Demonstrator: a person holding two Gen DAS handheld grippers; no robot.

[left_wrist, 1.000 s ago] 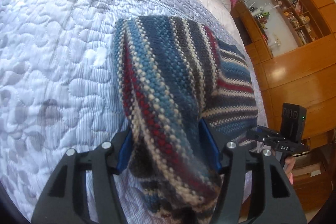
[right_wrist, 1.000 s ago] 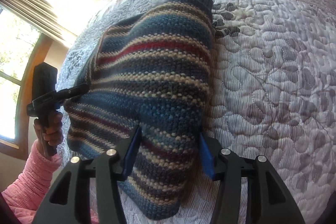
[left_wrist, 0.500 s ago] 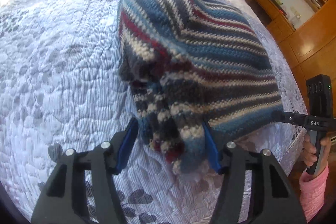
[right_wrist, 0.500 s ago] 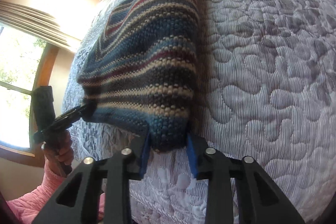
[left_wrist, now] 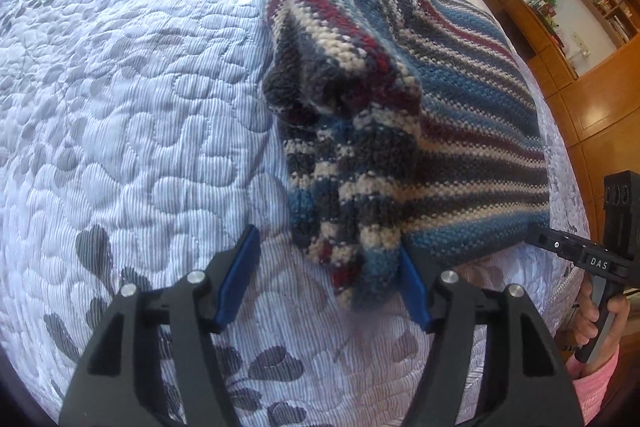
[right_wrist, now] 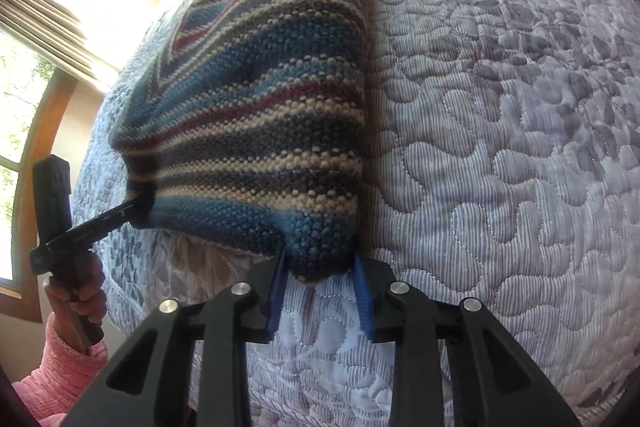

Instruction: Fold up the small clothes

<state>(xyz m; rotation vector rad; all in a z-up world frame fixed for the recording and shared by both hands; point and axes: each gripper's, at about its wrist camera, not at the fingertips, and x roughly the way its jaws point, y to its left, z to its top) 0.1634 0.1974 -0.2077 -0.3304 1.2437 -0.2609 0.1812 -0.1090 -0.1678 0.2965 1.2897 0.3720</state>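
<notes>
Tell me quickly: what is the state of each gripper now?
Left gripper: open, jaws wide, the striped knit garment lying loose between them.
Right gripper: shut on the striped knit garment's corner.

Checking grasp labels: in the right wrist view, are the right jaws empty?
No: the right gripper has its jaws closed on the near corner of the striped blue, red and cream knitted garment.

Striped knit (left_wrist: 460, 131) on quilted bed (left_wrist: 140, 107)

Left gripper (left_wrist: 326, 277) fingers spread wide, right gripper (right_wrist: 320, 287) fingers narrowed, pink-sleeved hands gripping both handles
</notes>
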